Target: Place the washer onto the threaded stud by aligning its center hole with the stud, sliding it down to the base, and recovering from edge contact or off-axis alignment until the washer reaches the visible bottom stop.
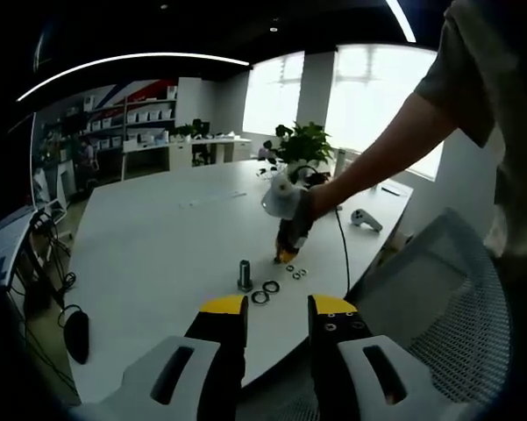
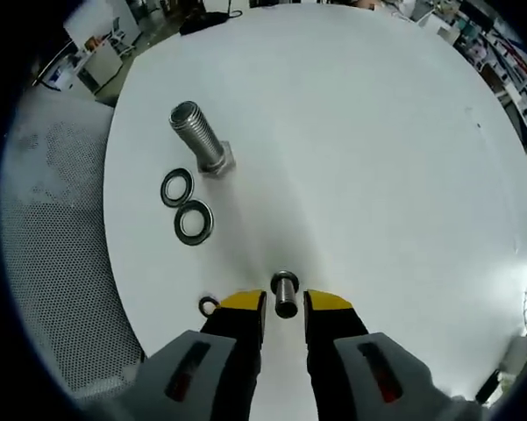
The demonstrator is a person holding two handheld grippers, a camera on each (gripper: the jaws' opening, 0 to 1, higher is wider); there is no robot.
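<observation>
My right gripper (image 2: 285, 309) hangs low over the white tabletop (image 2: 377, 158), its yellow-tipped fingers (image 2: 243, 303) apart with a small upright bolt (image 2: 285, 294) standing in the gap; I cannot tell whether they touch it. A tiny ring (image 2: 209, 306) lies just beside my left-hand fingertip. Farther out stands the big threaded stud (image 2: 200, 139) on its hex base, with two washers (image 2: 187, 206) lying flat on the tabletop just beside it, touching each other, neither on the stud.

My left gripper (image 1: 277, 307) hangs back at the tabletop's (image 1: 158, 228) edge, fingers (image 1: 224, 309) apart and holding nothing. Ahead I see the stud (image 1: 245, 274), the two washers (image 1: 266, 292) beside it, and the right gripper (image 1: 287, 253) coming down on the small parts, held by a gloved hand (image 1: 285, 197).
</observation>
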